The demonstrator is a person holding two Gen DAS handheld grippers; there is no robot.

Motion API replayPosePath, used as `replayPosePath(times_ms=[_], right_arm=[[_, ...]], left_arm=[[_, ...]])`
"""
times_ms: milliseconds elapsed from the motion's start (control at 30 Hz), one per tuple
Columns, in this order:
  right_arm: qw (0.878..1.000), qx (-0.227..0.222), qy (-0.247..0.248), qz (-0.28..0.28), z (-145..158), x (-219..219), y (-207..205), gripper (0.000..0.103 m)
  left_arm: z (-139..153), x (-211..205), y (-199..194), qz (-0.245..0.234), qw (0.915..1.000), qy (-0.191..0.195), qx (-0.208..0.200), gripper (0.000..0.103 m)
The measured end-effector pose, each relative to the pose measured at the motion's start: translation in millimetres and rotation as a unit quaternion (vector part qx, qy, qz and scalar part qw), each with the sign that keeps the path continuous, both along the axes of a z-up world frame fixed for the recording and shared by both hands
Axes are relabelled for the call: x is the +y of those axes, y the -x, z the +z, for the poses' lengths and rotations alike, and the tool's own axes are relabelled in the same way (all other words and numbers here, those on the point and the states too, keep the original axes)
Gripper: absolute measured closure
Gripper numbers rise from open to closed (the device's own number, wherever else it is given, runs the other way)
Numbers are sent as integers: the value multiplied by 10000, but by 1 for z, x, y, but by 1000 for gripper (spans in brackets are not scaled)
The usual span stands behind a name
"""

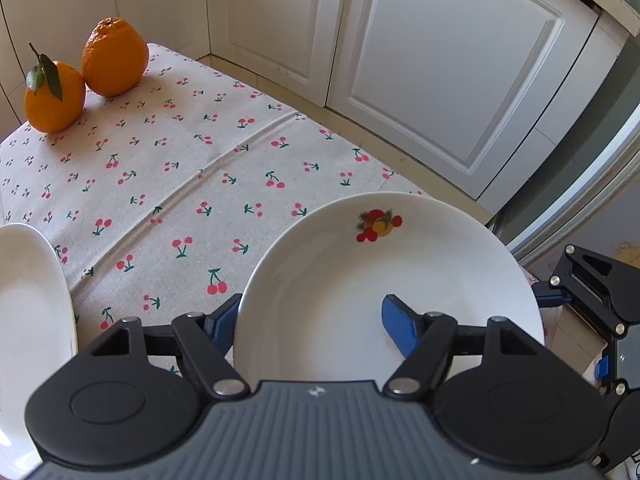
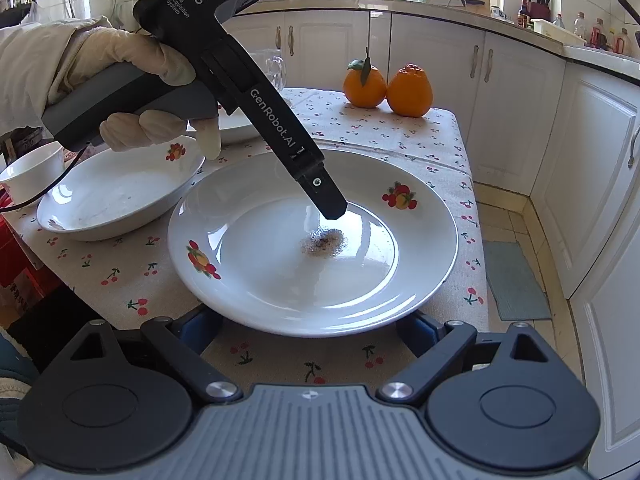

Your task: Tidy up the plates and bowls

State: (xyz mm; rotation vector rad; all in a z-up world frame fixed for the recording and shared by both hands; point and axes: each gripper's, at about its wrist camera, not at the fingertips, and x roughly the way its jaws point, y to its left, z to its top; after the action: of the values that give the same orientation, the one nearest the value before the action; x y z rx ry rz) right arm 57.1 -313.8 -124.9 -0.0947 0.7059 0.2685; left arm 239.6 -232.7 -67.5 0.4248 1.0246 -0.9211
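My left gripper (image 1: pixel 310 324) pinches the plate (image 1: pixel 360 272) rim, one finger above, one beneath; my right gripper (image 2: pixel 310 330) fingers straddle its near edge, spread.

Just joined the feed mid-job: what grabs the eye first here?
The big white fruit-print plate at the table's near right corner, with the left gripper shut on its rim, one blue finger inside the dish. Next, the two bright oranges at the far edge of the cherry-print tablecloth, and a second white fruit-print plate to the left.
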Motion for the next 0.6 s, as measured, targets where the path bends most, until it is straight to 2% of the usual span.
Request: replayPosePath(times_ms=[600], right_arm=[[10000,-2,71,-20,3,-28,-55,7]], left_arm=[[5,-21,-59,81,9995,278,-133,31]])
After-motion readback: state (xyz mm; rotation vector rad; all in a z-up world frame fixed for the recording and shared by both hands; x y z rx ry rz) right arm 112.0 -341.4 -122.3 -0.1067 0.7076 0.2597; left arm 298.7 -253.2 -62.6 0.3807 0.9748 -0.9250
